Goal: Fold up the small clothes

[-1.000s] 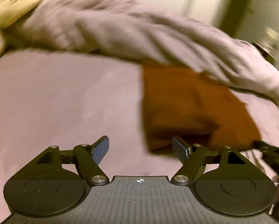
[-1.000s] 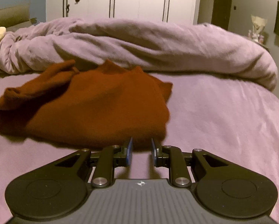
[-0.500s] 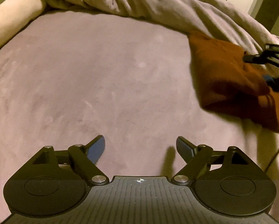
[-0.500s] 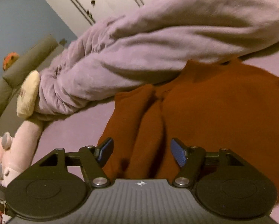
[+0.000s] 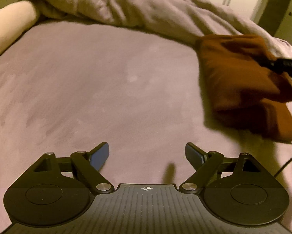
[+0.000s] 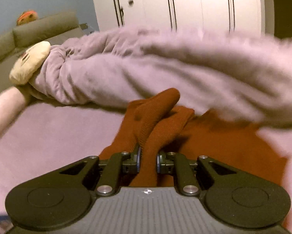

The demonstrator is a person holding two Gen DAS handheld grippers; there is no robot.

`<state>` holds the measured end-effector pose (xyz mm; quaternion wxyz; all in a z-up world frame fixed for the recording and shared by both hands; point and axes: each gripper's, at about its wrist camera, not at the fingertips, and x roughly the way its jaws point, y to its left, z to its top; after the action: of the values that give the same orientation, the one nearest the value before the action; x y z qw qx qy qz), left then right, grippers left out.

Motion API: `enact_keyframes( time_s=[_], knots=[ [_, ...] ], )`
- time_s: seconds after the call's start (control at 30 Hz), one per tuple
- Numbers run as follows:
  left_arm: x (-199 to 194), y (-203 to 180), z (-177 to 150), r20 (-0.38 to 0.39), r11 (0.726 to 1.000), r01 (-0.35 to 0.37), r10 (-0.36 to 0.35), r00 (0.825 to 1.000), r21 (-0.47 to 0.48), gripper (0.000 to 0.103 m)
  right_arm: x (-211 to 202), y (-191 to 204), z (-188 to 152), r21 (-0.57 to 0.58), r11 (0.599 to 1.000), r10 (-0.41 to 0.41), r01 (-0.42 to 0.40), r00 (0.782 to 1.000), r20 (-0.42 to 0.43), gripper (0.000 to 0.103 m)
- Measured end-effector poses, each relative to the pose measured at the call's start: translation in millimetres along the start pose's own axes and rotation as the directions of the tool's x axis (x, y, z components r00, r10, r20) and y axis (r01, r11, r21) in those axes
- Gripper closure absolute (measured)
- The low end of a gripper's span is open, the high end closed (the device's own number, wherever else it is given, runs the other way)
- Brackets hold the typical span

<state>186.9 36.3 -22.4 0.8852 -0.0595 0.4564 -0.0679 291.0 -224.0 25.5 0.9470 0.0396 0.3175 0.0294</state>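
A rust-brown small garment [image 5: 241, 81] lies partly folded on the lilac bed sheet [image 5: 99, 89], at the right of the left wrist view. My left gripper [image 5: 146, 154] is open and empty, low over bare sheet well left of the garment. My right gripper [image 6: 147, 159] is shut on a bunched fold of the brown garment [image 6: 155, 120], which rises between its fingers. The right gripper also shows in the left wrist view [image 5: 282, 65], on top of the garment.
A rumpled lilac duvet [image 6: 165, 72] runs along the far side of the bed, touching the garment's far edge. A cream plush toy [image 6: 29, 62] and a pink plush limb [image 5: 7, 29] lie at the left. White wardrobe doors [image 6: 185, 3] stand behind.
My right gripper has gone from open over the garment to shut on a fold of it. My left gripper stays open and has shifted slightly over bare sheet.
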Motion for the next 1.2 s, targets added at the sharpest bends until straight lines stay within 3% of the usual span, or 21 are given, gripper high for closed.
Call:
enact_keyframes(
  time_s=[0.13,0.3,0.37,0.47,0.6,0.7,0.9,1.07,1.2],
  knots=[
    [5,-28,8,0.001,0.998,0.039,-0.039,0.999,0.050,0.013,-26,-29,-14,-0.122,0.977,-0.170,0.177,0.983,0.062,0.090],
    [21,-83,23,-0.013,0.980,0.143,-0.143,0.990,0.136,0.013,-11,-86,-40,-0.027,0.967,-0.255,0.254,0.966,-0.041,0.087],
    [28,-100,29,-0.010,0.970,0.175,-0.176,0.984,0.166,0.012,-8,-109,-47,0.114,0.973,-0.189,0.199,0.978,-0.089,0.082],
    [41,-116,36,-0.011,0.964,0.171,-0.173,0.985,0.205,0.012,-24,-137,-51,0.335,0.935,-0.096,0.115,0.993,-0.073,0.063],
    [56,-125,38,-0.040,0.962,0.179,-0.175,0.984,0.208,0.012,-45,-157,-68,0.491,0.871,0.046,-0.016,0.998,-0.049,0.052],
    [58,-128,33,-0.054,0.963,0.151,-0.143,0.988,0.223,0.012,-45,-159,-78,0.542,0.835,0.132,-0.093,0.991,-0.034,0.051],
    [62,-128,33,-0.076,0.972,0.087,-0.072,0.994,0.220,0.012,-34,-155,-71,0.501,0.861,0.114,-0.081,0.993,-0.035,0.051],
    [63,-134,35,-0.079,0.969,0.050,-0.032,0.996,0.244,0.012,3,-138,-49,0.383,0.923,0.071,-0.028,0.992,-0.100,0.082],
    [63,-140,36,-0.073,0.965,0.042,-0.024,0.997,0.257,0.012,0,-121,-35,0.224,0.974,-0.027,0.044,0.997,-0.076,0.088]
  ],
)
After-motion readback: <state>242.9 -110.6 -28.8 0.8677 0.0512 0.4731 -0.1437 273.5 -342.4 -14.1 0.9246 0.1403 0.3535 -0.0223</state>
